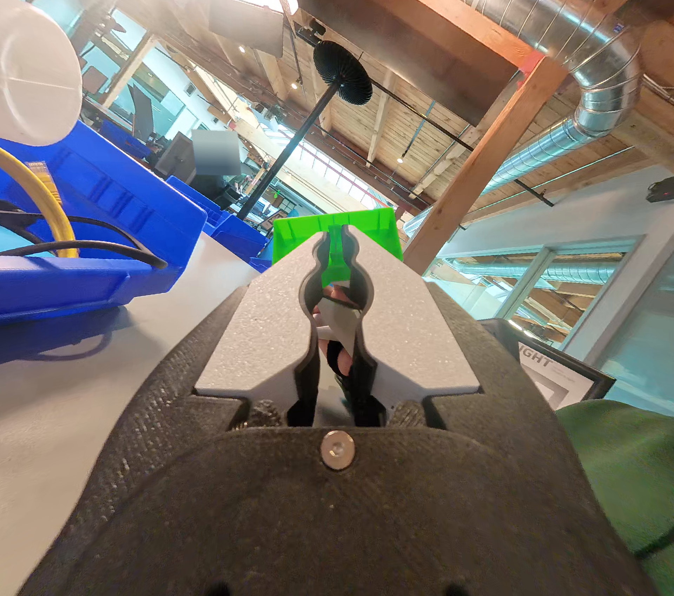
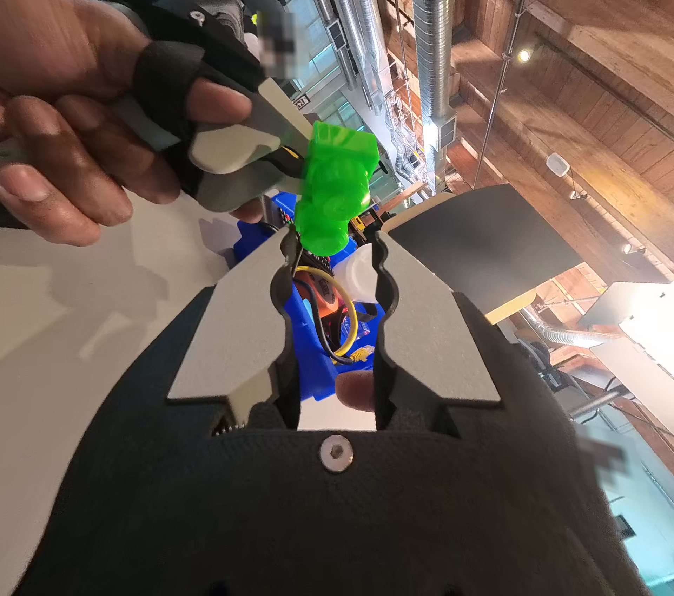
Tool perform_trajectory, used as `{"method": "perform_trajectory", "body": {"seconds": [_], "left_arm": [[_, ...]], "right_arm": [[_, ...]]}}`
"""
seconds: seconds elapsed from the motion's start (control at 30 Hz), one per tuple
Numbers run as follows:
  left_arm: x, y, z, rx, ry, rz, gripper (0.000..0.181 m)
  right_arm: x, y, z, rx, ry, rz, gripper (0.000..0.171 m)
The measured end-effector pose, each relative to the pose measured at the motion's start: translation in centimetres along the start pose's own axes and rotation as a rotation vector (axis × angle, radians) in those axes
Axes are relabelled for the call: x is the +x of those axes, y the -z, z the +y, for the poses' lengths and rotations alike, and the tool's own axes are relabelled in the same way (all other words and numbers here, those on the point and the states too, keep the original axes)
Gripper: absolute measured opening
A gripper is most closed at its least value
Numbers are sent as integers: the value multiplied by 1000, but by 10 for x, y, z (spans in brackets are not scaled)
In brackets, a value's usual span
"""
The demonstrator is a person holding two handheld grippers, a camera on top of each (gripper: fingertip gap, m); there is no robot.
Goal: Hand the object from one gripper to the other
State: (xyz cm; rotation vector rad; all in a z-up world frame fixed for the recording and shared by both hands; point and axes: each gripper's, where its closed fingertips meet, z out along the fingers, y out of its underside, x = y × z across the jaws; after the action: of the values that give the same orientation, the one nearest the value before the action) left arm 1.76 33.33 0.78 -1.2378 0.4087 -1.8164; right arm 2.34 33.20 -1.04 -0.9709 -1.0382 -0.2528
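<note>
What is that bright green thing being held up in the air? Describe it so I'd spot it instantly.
Look above the pale table, in front of the blue bins full of cables. There the left gripper, held in a person's hand, pinches a lumpy plastic piece between its grey fingers. It is the only neon-green, translucent thing around.

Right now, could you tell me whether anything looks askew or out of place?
Nothing looks damaged or spilled. The green object is clamped in the left gripper, and the right gripper is open just below it. Cables sit loosely in the blue bin.
</note>
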Motion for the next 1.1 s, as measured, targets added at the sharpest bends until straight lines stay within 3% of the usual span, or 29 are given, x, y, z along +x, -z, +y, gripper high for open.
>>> {"method": "perform_trajectory", "body": {"seconds": [0.43,0.7,1.1], "left_arm": [[7,-5,9,-41,21,49,6],[8,-7,12,-58,21,57,6],[-2,-4,3,-3,-55,-40,14]], "right_arm": [[-9,-1,1,-10,35,-31,42],[-5,0,0,-3,36,-10,29],[-5,-2,7,-37,62,-6,29]]}}
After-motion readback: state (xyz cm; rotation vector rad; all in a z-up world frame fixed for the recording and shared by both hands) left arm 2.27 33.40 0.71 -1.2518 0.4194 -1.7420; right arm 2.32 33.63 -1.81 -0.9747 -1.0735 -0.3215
